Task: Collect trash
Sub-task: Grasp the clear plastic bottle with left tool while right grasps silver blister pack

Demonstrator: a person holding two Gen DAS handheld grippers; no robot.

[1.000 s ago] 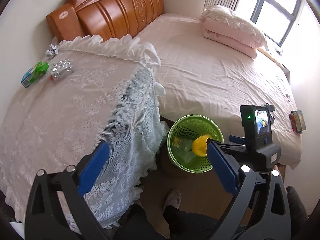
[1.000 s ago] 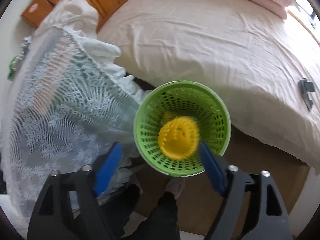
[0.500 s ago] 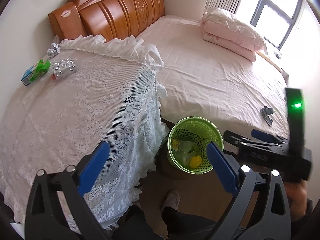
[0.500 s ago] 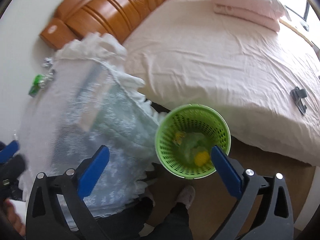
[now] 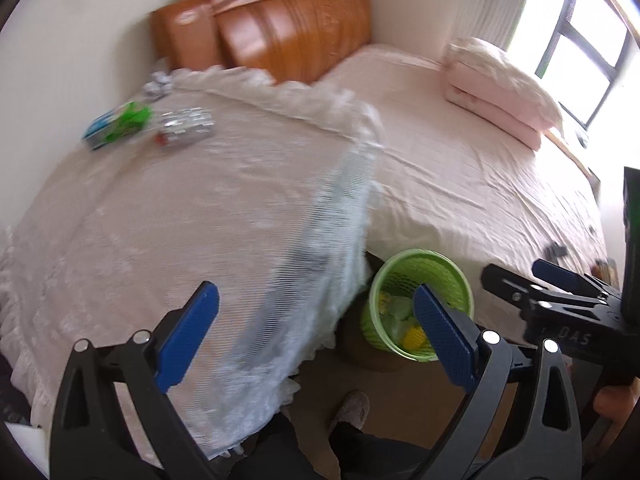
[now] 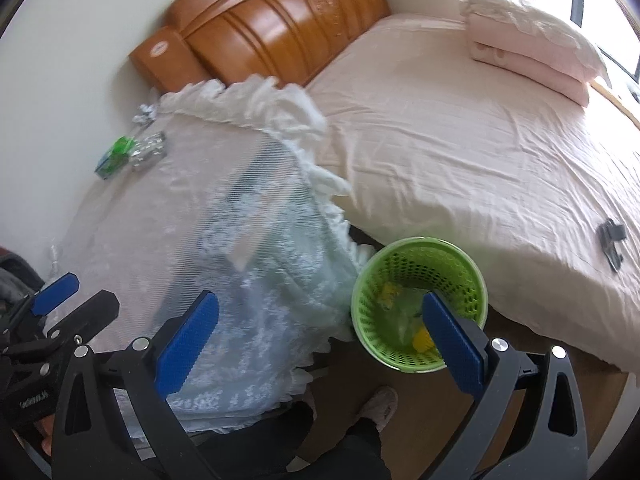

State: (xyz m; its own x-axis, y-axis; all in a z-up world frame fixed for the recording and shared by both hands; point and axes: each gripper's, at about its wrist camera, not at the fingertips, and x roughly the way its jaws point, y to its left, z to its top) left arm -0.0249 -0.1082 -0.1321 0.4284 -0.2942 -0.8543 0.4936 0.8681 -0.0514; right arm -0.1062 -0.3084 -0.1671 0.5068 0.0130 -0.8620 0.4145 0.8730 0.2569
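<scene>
A green perforated bin [image 5: 422, 280] [image 6: 420, 264] stands on the floor between the lace-covered table and the bed, with a yellow item [image 6: 422, 338] and clear wrappers inside. On the table's far left lie a green-blue carton [image 5: 118, 124] [image 6: 114, 156], a silver blister pack [image 5: 186, 126] [image 6: 148, 148] and crumpled foil [image 5: 158, 84] [image 6: 144, 114]. My left gripper [image 5: 316, 334] is open and empty above the table's near edge. My right gripper [image 6: 320, 338] is open and empty, just above and left of the bin.
A lace cloth covers the table [image 5: 180, 220]. The bed [image 6: 460, 140] with folded pink bedding [image 6: 532, 56] and a wooden headboard [image 6: 280, 20] lies to the right. A small dark object [image 6: 610, 240] rests on the bed. The person's slippered foot [image 6: 378, 404] is on the floor.
The yellow item has dropped from the right gripper into the bin. The right gripper has pulled up and back from the bin; both views have swung toward the table.
</scene>
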